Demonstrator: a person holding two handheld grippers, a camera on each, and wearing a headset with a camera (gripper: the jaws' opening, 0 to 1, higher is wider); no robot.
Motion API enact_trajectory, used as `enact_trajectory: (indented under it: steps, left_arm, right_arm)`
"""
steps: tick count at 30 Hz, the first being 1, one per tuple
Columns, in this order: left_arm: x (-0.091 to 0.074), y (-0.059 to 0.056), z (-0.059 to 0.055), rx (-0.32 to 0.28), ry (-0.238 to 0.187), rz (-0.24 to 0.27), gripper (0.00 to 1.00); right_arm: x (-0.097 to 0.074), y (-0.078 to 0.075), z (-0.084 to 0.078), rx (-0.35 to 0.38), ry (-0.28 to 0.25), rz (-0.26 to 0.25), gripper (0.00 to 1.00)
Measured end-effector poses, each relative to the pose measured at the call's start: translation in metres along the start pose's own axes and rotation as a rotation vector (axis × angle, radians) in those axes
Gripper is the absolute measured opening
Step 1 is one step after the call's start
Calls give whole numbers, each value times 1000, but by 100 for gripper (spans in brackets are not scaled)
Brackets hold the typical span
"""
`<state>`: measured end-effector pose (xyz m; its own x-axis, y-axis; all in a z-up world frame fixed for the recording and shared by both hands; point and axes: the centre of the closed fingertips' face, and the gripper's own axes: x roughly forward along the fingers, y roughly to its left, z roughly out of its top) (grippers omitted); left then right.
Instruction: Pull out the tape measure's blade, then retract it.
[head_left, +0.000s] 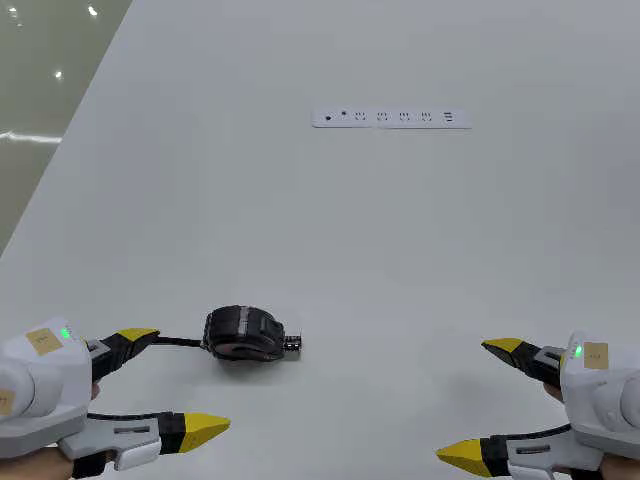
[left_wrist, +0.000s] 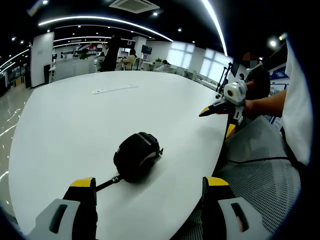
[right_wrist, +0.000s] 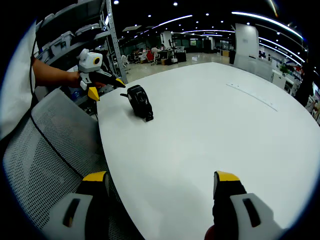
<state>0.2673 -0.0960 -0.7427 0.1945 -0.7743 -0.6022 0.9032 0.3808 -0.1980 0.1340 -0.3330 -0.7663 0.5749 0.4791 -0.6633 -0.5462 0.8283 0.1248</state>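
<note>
Tape measure (head_left: 243, 334): black case on the white worktop (head_left: 380, 230), close to the near edge and left of centre. The blade is fully housed. Just the end hook (head_left: 292, 344) pokes out of the case, on the side facing the right gripper. A dark wrist strap (head_left: 176, 341) trails from the opposite end.

Left gripper (head_left: 180, 382): jaws spread wide and empty, just beside the case. The strap runs up to its far jaw tip; contact there I cannot tell.

Right gripper (head_left: 468, 400): also spread wide and empty, well apart from the case, off to the hook side.

Reading: pull not yet begun and both grippers are at the approach.

To do it well:
- The left gripper should close across the body of the case, clear of the blade mouth, with the strap kept out of the bite.
- The right gripper should come in low and pinch the hook squarely, not at its corner.
- Draw straight along the blade's own line, close to the worktop, so the blade does not twist or buckle.
- Keep hold of the hook on the return and walk it back, so it does not snap home.

Further out: a white power strip (head_left: 391, 118) lies on the far side of the worktop, well clear. A grey mesh chair (right_wrist: 45, 140) stands at the near edge.
</note>
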Motion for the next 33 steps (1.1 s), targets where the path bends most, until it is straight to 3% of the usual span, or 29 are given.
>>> enact_trajectory:
  steps: [13, 33]
  left_arm:
    - [12, 6, 4, 100, 46, -40, 81]
    - [28, 14, -3, 141, 70, -75, 75]
  right_arm:
    - [7, -2, 1, -7, -1, 12, 85]
    - [36, -9, 9, -21, -6, 49, 84]
